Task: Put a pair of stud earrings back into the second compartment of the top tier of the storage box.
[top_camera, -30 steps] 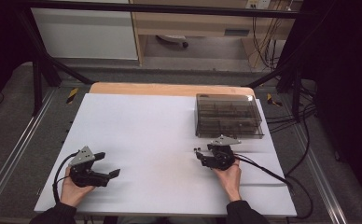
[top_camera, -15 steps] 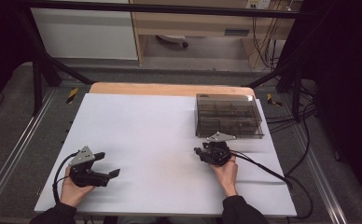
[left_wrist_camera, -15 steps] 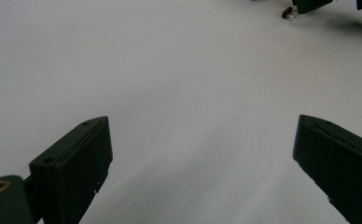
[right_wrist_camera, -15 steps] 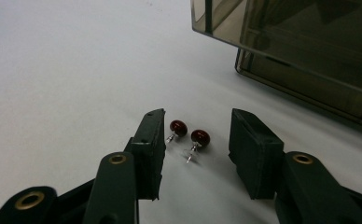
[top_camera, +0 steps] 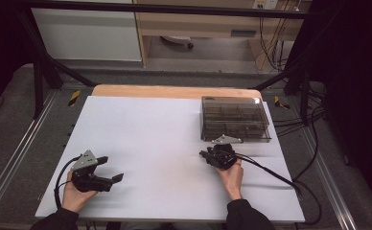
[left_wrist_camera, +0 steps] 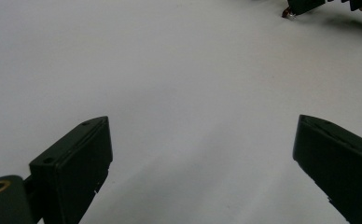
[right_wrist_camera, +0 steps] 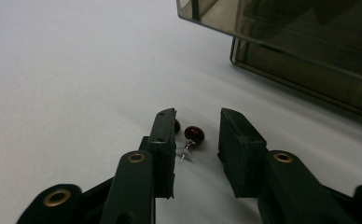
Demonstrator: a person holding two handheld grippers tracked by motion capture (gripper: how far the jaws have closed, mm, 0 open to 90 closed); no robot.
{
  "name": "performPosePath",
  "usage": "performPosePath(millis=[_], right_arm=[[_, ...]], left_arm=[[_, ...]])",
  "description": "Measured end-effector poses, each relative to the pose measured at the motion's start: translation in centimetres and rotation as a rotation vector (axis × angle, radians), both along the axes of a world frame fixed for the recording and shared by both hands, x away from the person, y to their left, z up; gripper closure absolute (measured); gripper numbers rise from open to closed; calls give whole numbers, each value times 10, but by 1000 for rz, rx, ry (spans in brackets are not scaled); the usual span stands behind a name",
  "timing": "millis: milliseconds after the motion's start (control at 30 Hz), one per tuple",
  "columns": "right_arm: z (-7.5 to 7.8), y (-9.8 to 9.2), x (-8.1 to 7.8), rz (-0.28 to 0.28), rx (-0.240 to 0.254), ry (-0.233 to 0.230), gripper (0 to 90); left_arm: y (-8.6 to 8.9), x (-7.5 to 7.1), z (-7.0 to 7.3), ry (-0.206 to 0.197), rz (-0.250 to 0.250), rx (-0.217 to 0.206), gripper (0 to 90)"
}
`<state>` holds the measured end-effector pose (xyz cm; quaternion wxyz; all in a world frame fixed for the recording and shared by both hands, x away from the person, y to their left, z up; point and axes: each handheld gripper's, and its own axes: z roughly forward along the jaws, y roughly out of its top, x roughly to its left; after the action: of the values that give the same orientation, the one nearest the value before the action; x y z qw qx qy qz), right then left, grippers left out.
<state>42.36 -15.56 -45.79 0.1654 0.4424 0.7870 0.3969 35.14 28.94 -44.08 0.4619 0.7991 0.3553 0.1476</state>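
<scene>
The right gripper sits low over the white table sheet, its jaws just closing in around a small dark-red, round-headed earring with a silver pin, seemingly not pinching it yet. It lies just before the smoky transparent compartment box. The left gripper rests level, jaws spread wide over bare sheet.

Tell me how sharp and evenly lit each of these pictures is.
High view: soft and grainy, dark surround, bright white table. Left gripper view: the left tongs are slightly blurred, with faint shadows under the jaws. Right gripper view: the red earrings between the right tongs are sharp, the smoky box behind blurs and shows a pale sheen.
</scene>
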Motion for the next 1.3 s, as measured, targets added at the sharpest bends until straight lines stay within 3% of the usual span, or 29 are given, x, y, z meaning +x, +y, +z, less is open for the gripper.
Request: performPosePath(millis=[567,900,1300], right_arm=[[1,-1,-2,-5,-23,23,805],[4,-2,-3,2,-19,20,820],[21,-10,-17,26,-4,11,821]], left_arm=[[0,0,0,-1,3,-1,43],[1,0,0,-1,4,0,43],[0,0,0,-1,7,5,43]])
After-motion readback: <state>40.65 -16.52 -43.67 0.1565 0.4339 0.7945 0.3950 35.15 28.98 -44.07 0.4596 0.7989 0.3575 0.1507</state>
